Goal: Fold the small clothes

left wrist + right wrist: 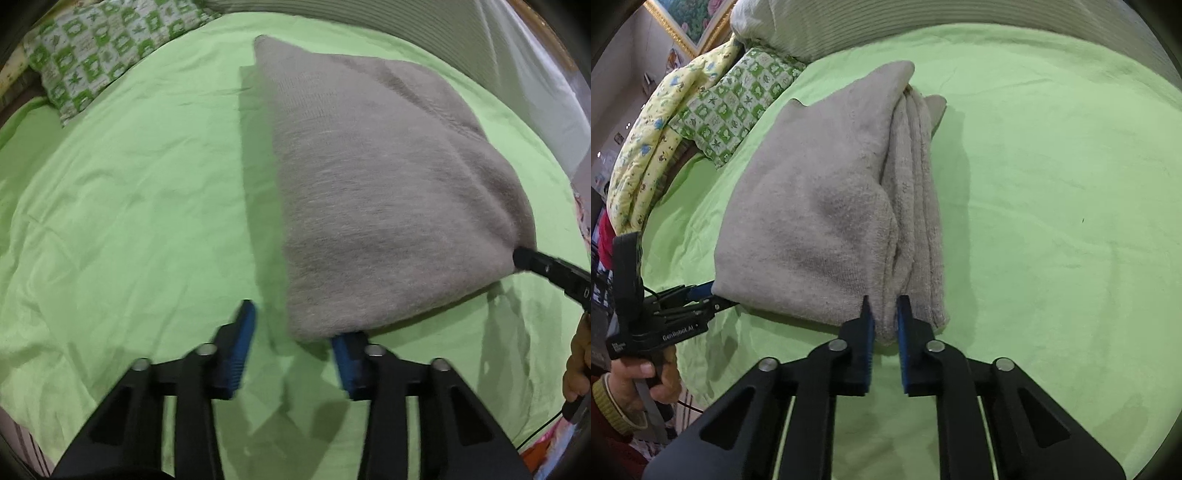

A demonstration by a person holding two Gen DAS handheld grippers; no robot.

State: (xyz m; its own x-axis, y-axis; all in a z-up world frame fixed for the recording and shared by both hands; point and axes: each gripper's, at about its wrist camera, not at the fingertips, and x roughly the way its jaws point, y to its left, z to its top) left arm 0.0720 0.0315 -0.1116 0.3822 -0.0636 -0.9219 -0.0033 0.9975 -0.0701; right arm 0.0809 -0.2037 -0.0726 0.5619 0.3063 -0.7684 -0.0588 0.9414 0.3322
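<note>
Green bedsheet [1052, 184]: spread flat beneath both grippers, the folding surface.

Grey cloth [812, 206]: a small knit garment, partly folded; one near corner raised ahead of each gripper, far edge resting on the sheet, probably to carry one half over.

Right gripper [885, 317]: narrow, pads pinching the bunched near-right corner.

Left gripper [291, 345]: blurred; jaws look partly apart, cloth corner against one pad; grip uncertain.

We see a grey garment [809, 221] of fuzzy, matt terry-like knit; beneath it a light green bedsheet [1052, 221] of smooth, faintly creased cloth; our grippers' fingers [925, 354] look like matt black plastic with ribbed blue pads and dull metal pins.
</note>
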